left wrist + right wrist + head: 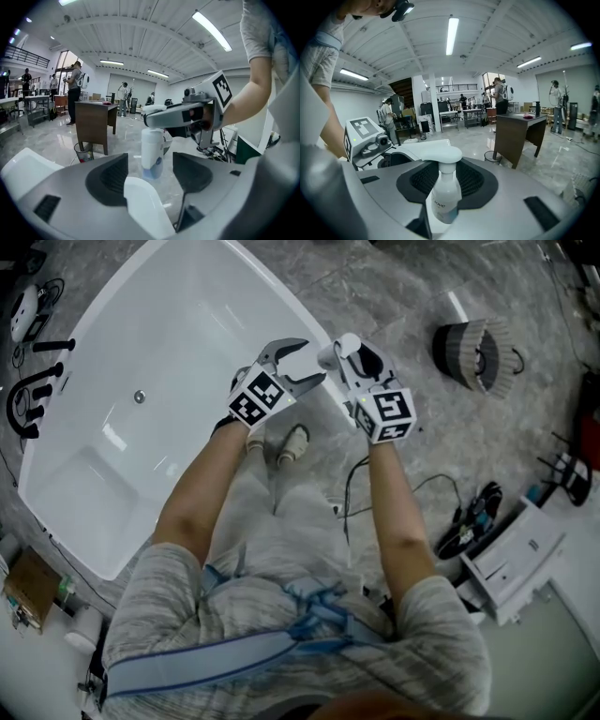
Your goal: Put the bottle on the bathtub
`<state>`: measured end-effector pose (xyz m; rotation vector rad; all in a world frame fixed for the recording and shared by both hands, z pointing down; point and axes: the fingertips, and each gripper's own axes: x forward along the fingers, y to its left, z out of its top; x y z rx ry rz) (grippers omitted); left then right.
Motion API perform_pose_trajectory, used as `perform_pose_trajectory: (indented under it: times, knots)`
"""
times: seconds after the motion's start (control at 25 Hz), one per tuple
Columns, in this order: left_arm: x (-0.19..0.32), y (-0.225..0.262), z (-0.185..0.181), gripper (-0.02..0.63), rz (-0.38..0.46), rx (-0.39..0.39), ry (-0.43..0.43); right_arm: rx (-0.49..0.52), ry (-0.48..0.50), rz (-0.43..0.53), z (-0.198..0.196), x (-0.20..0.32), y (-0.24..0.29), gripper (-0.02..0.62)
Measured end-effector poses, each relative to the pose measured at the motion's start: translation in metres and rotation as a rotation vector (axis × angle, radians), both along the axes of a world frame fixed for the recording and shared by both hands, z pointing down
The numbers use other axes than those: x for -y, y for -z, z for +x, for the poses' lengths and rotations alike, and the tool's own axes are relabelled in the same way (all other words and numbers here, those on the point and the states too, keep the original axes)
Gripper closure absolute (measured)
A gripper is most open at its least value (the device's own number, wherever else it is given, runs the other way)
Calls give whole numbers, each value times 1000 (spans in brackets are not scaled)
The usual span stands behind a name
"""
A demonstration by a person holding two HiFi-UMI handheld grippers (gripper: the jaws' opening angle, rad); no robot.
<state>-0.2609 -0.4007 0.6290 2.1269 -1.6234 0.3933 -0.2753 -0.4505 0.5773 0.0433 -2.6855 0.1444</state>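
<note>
A white pump bottle (445,197) with a blue-tinted base (152,154) stands upright on the white bathtub's right rim (281,287). My right gripper (446,187) is shut on the bottle, its pads on either side of the body below the pump head. In the head view the right gripper (339,357) hovers over the rim. My left gripper (312,360) faces it from the left, open. In the left gripper view its jaws (150,176) are spread wide with nothing between them. The bottle stands just beyond them. The right gripper's finger (178,115) covers the bottle's top.
Black taps (33,395) and a drain (139,397) mark the tub's left side. The person's shoes (292,444), cables (375,484), a striped basket (478,352) and a white device (516,559) are on the grey floor. A brown desk (96,124) and bin (83,151) stand farther off.
</note>
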Motion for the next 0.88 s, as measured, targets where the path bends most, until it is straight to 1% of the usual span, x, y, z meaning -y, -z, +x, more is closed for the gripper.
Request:
perform_pose_trajectory:
  times: [0.16, 0.36, 0.44, 0.48, 0.52, 0.72, 0.88]
  knots:
    - [-5, -9, -4, 314, 8, -32, 24, -21, -44, 10, -1, 11, -25, 476]
    - [-6, -26, -4, 386, 0, -58, 25, -40, -72, -12, -9, 18, -52, 476]
    - [-7, -32, -5, 472, -9, -59, 25, -48, -83, -4, -10, 22, -64, 476]
    - [-8, -35, -6, 527, -12, -57, 27, -52, -89, 2, -10, 25, -70, 476]
    - [-7, -38, -7, 596, -14, -57, 31, -53, -95, 7, -10, 27, -75, 476]
    - [2, -50, -16, 603, -6, -86, 46, -40, -126, 33, -18, 40, -90, 476]
    - [12, -56, -19, 603, 1, -93, 50, -27, -143, 47, -21, 49, -98, 476]
